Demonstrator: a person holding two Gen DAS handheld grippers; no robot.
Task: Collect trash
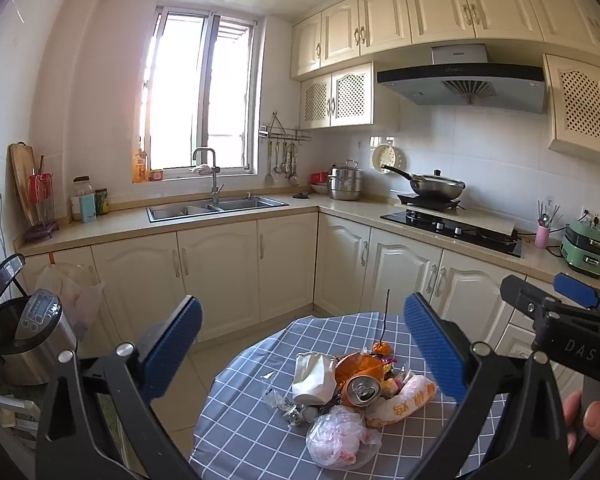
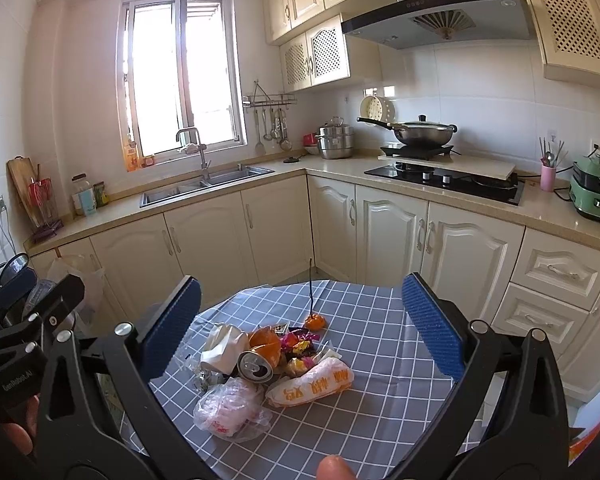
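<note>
Kitchen scene, viewed from two wrist cameras held above a round bench (image 1: 260,432) (image 2: 380,344) covered in a grey-blue cloth with a white grid.

Trash heaped in one small pile near the middle of the bench. At its heart, a crushed can (image 1: 362,390) (image 2: 255,366) on its side, silver top and pull-tab facing the cameras. Touching it on the left, a crumpled white paper cup (image 1: 314,376) (image 2: 224,346). Behind the can, a scrunched orange wrapper (image 1: 358,364) (image 2: 266,342) and a jumble of bright candy wrappers (image 2: 298,346). On the right, a white paper bag (image 1: 404,398) (image 2: 312,386) with orange printed characters, long and rumpled, lying flat. At the near edge, a knotted clear plastic bag (image 1: 340,438) (image 2: 232,412) with pink and red print. Behind the pile, a small orange ball (image 1: 381,347) (image 2: 315,322) with a thin dark stick rising upright from it. Bits of clear film scattered on the cloth to the left.

Left gripper (image 1: 302,346) hovering over the pile, blue ribbed pads spread wide, grasping nothing. Right gripper (image 2: 302,324) likewise spread wide and empty, above the same pile. Each gripper visible at the edge of the other's view.

Beyond the bench, cream cabinets, a steel sink (image 1: 216,206) (image 2: 204,186) under a bright window, and a wok (image 1: 436,188) (image 2: 420,132) on the hob.
</note>
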